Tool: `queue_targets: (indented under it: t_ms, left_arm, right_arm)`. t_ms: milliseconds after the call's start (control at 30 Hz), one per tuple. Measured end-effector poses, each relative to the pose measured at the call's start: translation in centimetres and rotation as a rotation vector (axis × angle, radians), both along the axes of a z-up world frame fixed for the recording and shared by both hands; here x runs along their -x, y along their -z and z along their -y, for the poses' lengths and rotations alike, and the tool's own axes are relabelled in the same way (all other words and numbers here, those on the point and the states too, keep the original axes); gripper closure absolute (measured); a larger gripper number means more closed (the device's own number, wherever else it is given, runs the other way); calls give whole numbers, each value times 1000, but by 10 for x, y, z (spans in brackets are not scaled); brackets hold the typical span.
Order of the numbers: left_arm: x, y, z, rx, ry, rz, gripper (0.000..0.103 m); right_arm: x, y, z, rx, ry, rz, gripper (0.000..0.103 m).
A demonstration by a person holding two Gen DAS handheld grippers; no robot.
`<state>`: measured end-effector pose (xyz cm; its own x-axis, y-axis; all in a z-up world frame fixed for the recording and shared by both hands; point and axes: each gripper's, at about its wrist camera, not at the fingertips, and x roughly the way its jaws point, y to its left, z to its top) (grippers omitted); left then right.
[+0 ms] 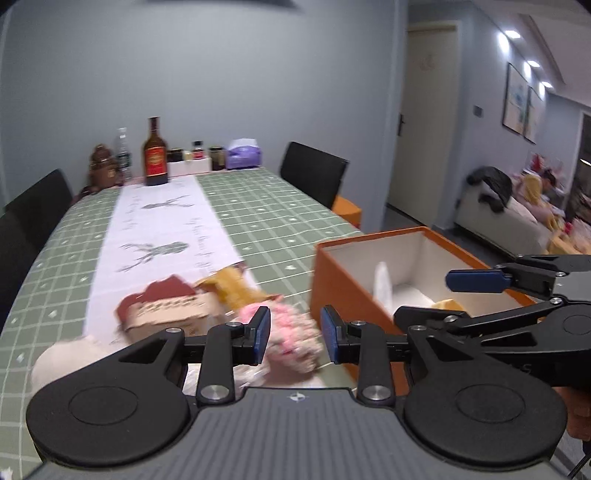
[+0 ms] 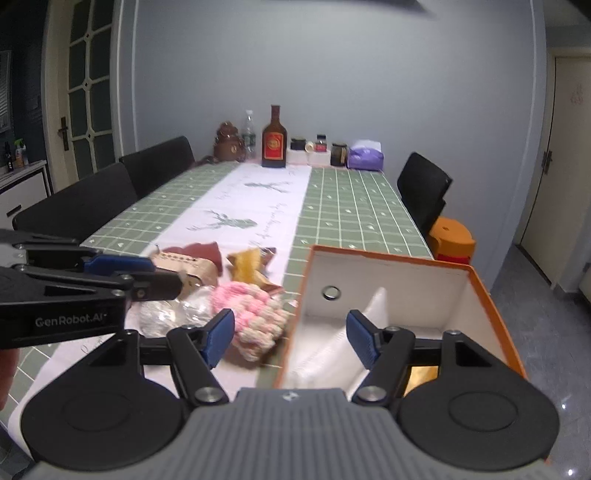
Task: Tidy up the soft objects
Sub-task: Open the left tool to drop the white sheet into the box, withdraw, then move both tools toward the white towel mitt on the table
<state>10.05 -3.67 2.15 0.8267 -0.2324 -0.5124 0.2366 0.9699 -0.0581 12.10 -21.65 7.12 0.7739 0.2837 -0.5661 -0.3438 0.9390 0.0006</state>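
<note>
The pink knitted toy (image 1: pixel 291 338) lies on the bench (image 1: pixel 277 218) just left of the orange box (image 1: pixel 341 280), directly ahead of the left gripper (image 1: pixel 294 329), released and nearer. The right gripper (image 2: pixel 290 340), also released, hovers over the box.

You face a grey-blue wall (image 2: pixel 332 74) beyond the long table (image 2: pixel 351 206); black chairs (image 2: pixel 423 192) flank its edges, a glazed door (image 2: pixel 86 85) stands left, ceiling lights (image 1: pixel 511 35) glow right
</note>
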Motion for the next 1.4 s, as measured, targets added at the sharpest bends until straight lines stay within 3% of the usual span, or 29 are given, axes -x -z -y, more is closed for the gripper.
queue_targets:
  t_ms: [67,233,633,800,900,1033,1167,1233,1267,1367,1400]
  left_arm:
    - [7,6,-15,0,-47,7,64]
    - [19,27,-49,-37,-123,-10,62]
    - [37,81,-118,-4,-269,-103,57]
    - [26,91,-127,-10,-270,-111,39]
    - [13,97,-125,-73,-278,-104,32]
    - [-8,103,-115,-217,-302,-95,31]
    - [-24,106,-111,-274,-304,-104,32]
    - [-28,109,-110,-301,-311,-113,48]
    - [-29,110,-110,-301,-321,-119,71]
    - [-28,108,-117,-256,-341,-118,86]
    - [-26,106,-119,-241,-349,-115,99]
  right_arm:
    - [7,6,-14,-30,-11,12,26]
    - [22,29,-47,-97,-46,-19,22]
    - [21,92,-97,-46,-24,-69,16]
    - [10,102,-107,-45,-27,-97,16]
    - [2,106,-111,-47,-21,-113,16]
    - [-13,107,-118,-63,-11,-138,16]
    - [-23,109,-124,-56,-11,-148,16]
    - [-27,110,-125,-52,-15,-160,16]
    - [-28,111,-125,-54,-16,-164,16]
    - [-29,113,-126,-49,-21,-170,16]
    - [-30,114,-126,-46,-23,-172,16]
